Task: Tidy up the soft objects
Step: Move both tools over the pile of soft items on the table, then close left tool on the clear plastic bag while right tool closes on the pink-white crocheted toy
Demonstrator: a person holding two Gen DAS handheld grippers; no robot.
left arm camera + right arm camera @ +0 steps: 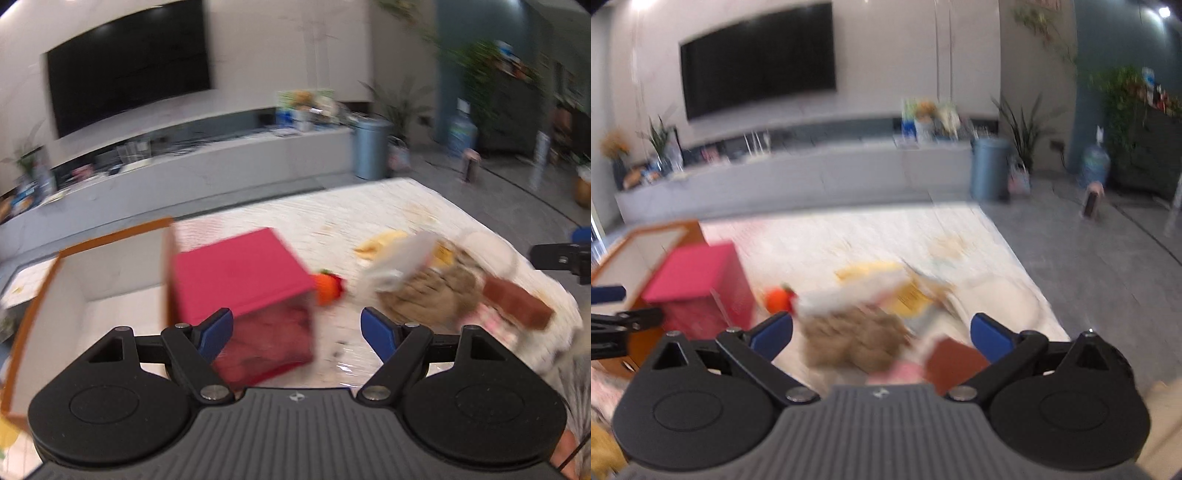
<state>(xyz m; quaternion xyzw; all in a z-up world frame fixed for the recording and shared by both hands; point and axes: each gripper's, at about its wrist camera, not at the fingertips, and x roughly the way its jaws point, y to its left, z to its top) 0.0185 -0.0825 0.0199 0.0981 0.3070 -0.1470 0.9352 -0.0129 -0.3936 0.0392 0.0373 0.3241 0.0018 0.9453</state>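
While both frames are blurred, the right gripper hangs spread and empty over the brown plush toy at lower centre; close squarely on its middle. The left gripper is also spread and empty, beside the pink box.

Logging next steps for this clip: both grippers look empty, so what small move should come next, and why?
Probably ease the right gripper down onto the tan plush toy. Its jaws stand open with nothing between them and the toy lies just ahead, while the left gripper, also open, faces the pink box. Blur hides finer detail.
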